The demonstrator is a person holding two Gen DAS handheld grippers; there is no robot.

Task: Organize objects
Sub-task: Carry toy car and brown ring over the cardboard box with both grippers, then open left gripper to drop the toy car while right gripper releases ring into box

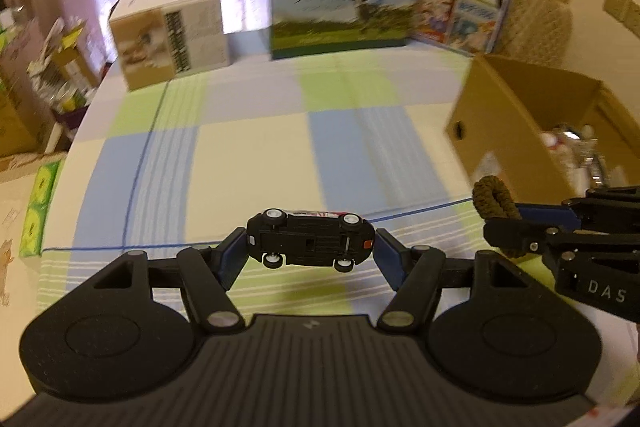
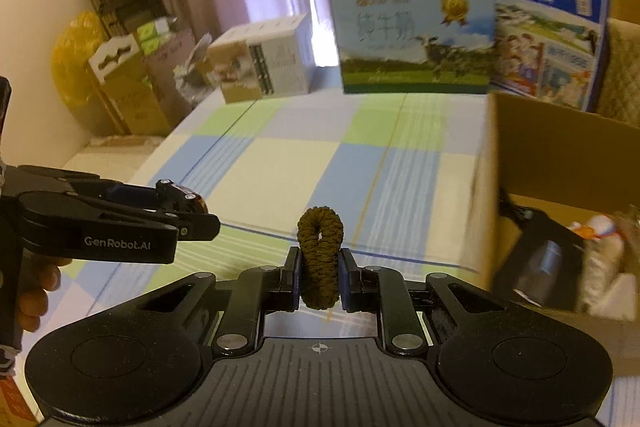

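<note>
Black underside up, the toy car (image 1: 311, 241) sits clamped lengthwise in my left gripper (image 1: 311, 247), lifted above the checked surface (image 1: 256, 155). My right gripper (image 2: 320, 277) pinches a brown braided hair tie (image 2: 320, 255), which stands upright between its fingers. The open cardboard box (image 2: 540, 163) lies just to the right, other items already inside.

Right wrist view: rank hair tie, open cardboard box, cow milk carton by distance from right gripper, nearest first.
1. Hair tie: pinched in the right gripper.
2. Open cardboard box: close by, to the right.
3. Cow milk carton: far end of the table, ahead.
</note>
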